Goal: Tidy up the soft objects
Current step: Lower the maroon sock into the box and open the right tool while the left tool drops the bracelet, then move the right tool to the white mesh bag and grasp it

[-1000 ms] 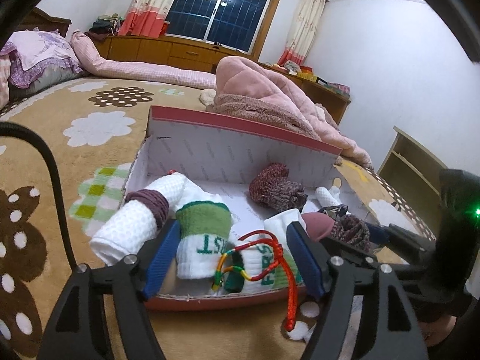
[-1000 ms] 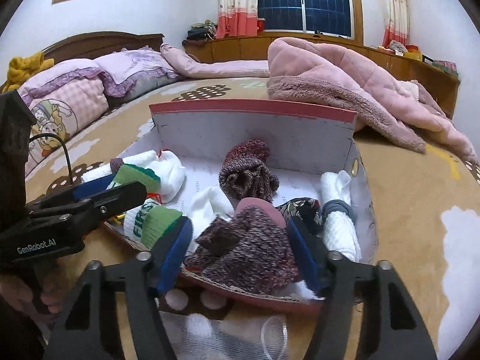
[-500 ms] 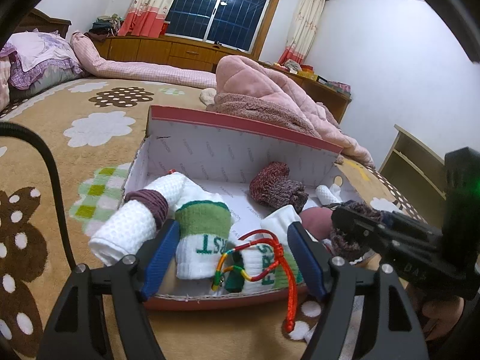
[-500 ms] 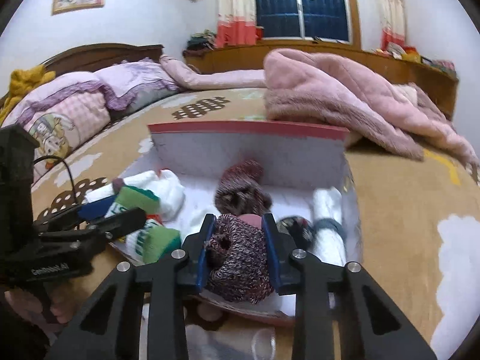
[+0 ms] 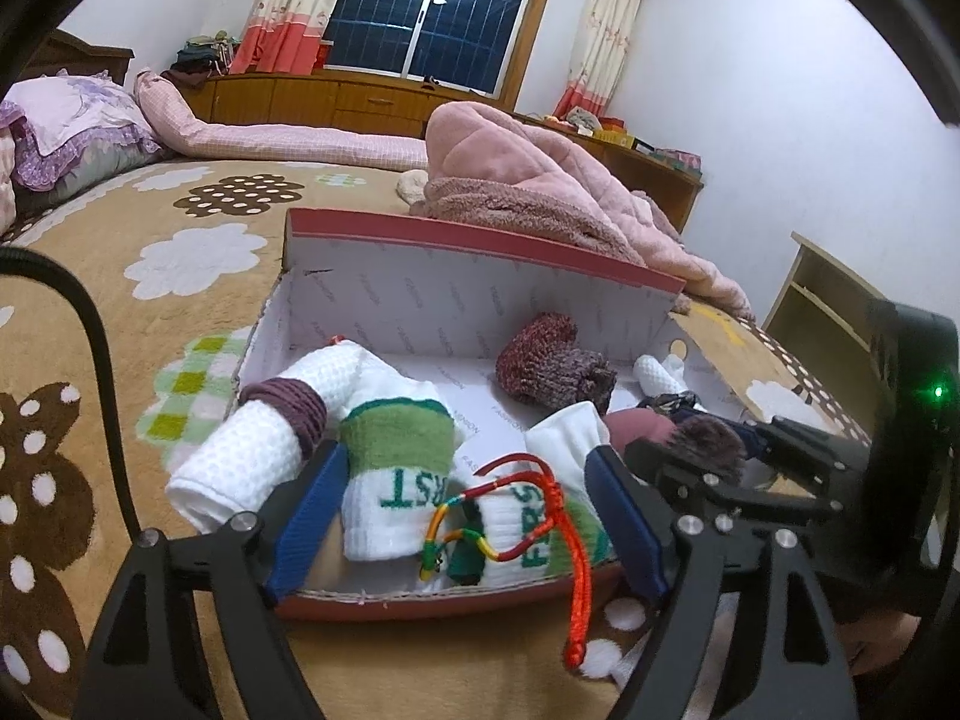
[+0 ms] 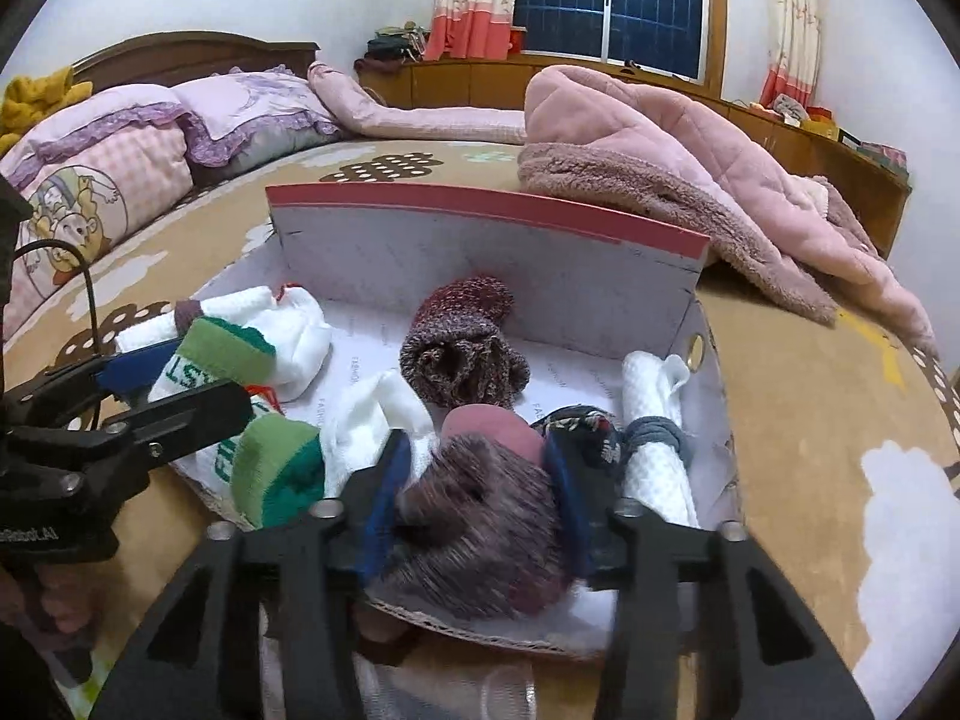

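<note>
Since half a second ago, the right gripper [image 6: 474, 504] has been reopening: its blue pads, then tight on the mauve knitted sock bundle [image 6: 480, 516], now flank it loosely, motion-blurred. Judged: the bundle is being released inside the box [image 6: 480, 204], at 6 o'clock by the near wall. Marled, fuzzy wool; a second bundle [image 6: 462, 348] lies at 12. Waffle-weave rolls [image 6: 654, 450] sit at 3 and 9. Left gripper [image 5: 468, 516] has spread further, astride the green-cuffed socks [image 5: 396, 456], pads not pressing.
</note>
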{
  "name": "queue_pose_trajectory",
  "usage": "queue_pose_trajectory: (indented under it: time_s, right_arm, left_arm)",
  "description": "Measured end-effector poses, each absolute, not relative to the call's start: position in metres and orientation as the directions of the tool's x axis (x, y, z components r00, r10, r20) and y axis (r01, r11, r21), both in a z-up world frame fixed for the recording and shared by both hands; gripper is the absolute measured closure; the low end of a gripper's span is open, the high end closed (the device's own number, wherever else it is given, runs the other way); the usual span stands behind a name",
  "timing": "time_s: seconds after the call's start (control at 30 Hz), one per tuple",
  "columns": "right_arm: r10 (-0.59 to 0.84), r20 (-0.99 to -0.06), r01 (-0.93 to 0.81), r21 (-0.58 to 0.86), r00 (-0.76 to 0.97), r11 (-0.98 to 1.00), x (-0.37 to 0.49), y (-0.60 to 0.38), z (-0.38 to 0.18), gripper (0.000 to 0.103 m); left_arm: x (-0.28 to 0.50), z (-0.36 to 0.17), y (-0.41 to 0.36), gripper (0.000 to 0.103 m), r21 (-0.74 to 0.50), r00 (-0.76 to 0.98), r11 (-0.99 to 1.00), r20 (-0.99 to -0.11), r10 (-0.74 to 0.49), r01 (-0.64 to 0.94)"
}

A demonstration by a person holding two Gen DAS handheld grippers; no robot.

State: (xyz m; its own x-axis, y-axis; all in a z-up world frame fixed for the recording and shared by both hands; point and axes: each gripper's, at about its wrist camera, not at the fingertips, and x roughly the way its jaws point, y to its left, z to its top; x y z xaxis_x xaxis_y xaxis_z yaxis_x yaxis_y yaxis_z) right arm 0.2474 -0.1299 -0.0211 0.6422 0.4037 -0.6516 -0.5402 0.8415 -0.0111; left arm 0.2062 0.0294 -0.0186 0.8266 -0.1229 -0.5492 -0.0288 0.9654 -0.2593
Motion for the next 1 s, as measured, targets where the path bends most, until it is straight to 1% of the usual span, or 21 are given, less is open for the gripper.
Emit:
queue_pose_trajectory:
  time_s: [0.07,0.1,0.13,0.2,0.33,0.43,0.63,0.77,0.87,0.9,0.93,0.97,1.0]
  right_arm:
    - [0.41,-0.633,-0.531,-0.002,0.657,0.848,0.243,-0.133,-0.019,0.051]
    - [0.418,-0.618,-0.53,0.002,0.666,0.848,0.24,-0.136,-0.016,0.046]
    - [0.421,-0.609,-0.53,0.002,0.672,0.848,0.237,-0.137,-0.013,0.038]
    - [0.421,-0.602,-0.531,-0.006,0.679,0.847,0.232,-0.138,-0.008,0.035]
    - [0.393,-0.634,-0.52,-0.017,0.666,0.854,0.228,-0.142,-0.002,0.035]
    - [0.387,-0.663,-0.501,0.022,0.64,0.865,0.226,-0.152,0.005,0.035]
    - [0.433,-0.715,-0.492,0.143,0.548,0.859,0.216,-0.18,0.016,0.035]
    - [0.438,-0.767,-0.54,0.143,0.469,0.829,0.199,-0.182,0.008,0.035]
    - [0.451,-0.799,-0.59,0.153,0.398,0.792,0.183,-0.181,-0.006,0.034]
    - [0.467,-0.803,-0.603,0.174,0.371,0.778,0.179,-0.18,-0.011,0.028]
    - [0.484,-0.807,-0.617,0.199,0.338,0.761,0.174,-0.179,-0.017,0.016]
    - [0.49,-0.811,-0.624,0.209,0.319,0.753,0.171,-0.179,-0.021,0.013]
    - [0.494,-0.816,-0.633,0.218,0.299,0.743,0.168,-0.176,-0.025,0.012]
  left_arm:
    - [0.206,-0.018,0.029,0.018,-0.253,0.825,0.967,-0.553,-0.118,-0.031]
    - [0.206,-0.018,0.029,0.018,-0.249,0.825,0.968,-0.554,-0.112,-0.036]
    - [0.205,-0.018,0.028,0.018,-0.245,0.826,0.969,-0.554,-0.105,-0.041]
    - [0.204,-0.017,0.027,0.018,-0.22,0.819,0.974,-0.568,-0.079,-0.059]
    - [0.199,-0.014,0.016,0.018,-0.14,0.8,0.987,-0.6,-0.021,-0.079]
    - [0.193,-0.009,0.012,0.018,-0.097,0.776,0.991,-0.631,0.01,-0.091]
    - [0.167,0.013,0.023,0.018,-0.117,0.762,0.989,-0.647,-0.004,-0.094]
    - [0.141,0.022,0.028,0.018,-0.101,0.761,0.991,-0.649,-0.003,-0.083]
    - [0.123,0.015,0.023,0.018,-0.097,0.734,0.993,-0.679,-0.017,-0.068]
    - [0.119,0.013,0.021,0.018,-0.09,0.724,0.994,-0.689,-0.02,-0.059]
    - [0.113,0.009,0.017,0.018,-0.076,0.711,0.996,-0.703,-0.021,-0.045]
    - [0.108,0.006,0.012,0.018,-0.064,0.702,0.997,-0.712,-0.022,-0.033]
    - [0.104,0.005,0.009,0.018,-0.052,0.696,0.998,-0.718,-0.021,-0.023]
